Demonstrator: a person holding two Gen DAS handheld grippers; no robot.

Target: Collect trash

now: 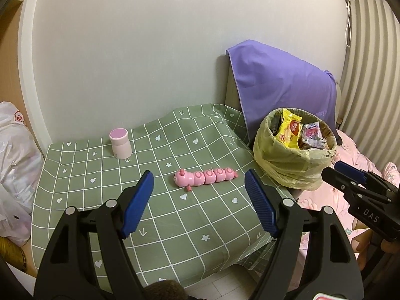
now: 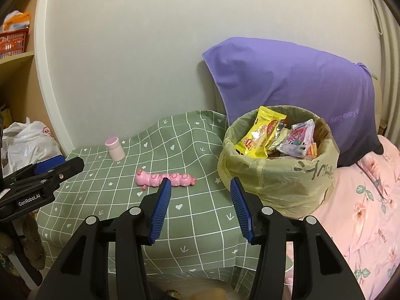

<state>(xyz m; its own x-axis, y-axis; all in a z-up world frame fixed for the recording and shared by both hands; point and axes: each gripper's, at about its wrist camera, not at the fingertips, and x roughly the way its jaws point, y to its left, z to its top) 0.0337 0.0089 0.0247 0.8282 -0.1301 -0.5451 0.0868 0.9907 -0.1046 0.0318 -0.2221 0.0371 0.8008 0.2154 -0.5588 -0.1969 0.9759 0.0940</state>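
A trash bin lined with a yellowish bag (image 1: 287, 165) (image 2: 282, 182) stands at the right edge of the green checked table (image 1: 155, 215) (image 2: 195, 225). It is filled with wrappers, among them a yellow snack packet (image 1: 287, 130) (image 2: 260, 135) and a pink-and-white packet (image 1: 312, 135) (image 2: 297, 140). My left gripper (image 1: 200, 182) hangs open over the table with nothing between its fingers, and shows at the left of the right wrist view (image 2: 65, 165). My right gripper (image 2: 200, 190) is open and empty, just left of the bin; it shows at the right of the left wrist view (image 1: 335, 172).
A pink caterpillar toy (image 1: 205, 176) (image 2: 165, 178) lies mid-table. A pink-lidded white jar (image 1: 120, 143) (image 2: 115, 148) stands near the wall. A purple pillow (image 1: 282, 82) (image 2: 300, 82) leans behind the bin, on pink floral bedding (image 2: 362, 212). White plastic bags (image 1: 15, 165) (image 2: 27, 140) sit at the left.
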